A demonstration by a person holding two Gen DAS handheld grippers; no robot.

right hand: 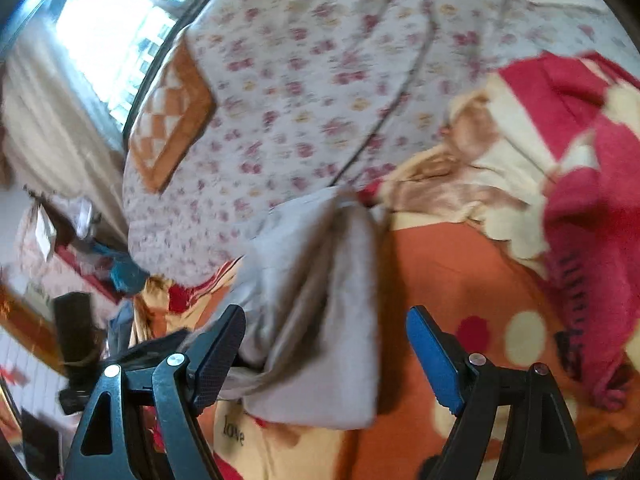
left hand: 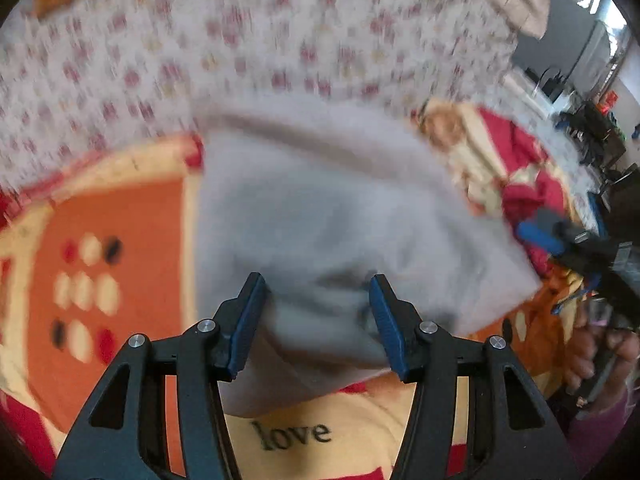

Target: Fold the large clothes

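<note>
Grey garment [left hand: 340, 216] between the left gripper's [left hand: 318, 320] spread fingers [left hand: 248, 320].

Orange "love" blanket [left hand: 120, 220], floral sheet [right hand: 304, 80], crumpled red blanket [right hand: 592, 140].

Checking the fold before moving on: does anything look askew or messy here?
The grey garment isn't flat: its near end is bunched and creased beside the open right gripper. The red blanket lies rumpled nearby.

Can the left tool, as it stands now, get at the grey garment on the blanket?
Probably yes: the left tool is open, with the grey garment bunched between its fingers and nothing in front of it.
</note>
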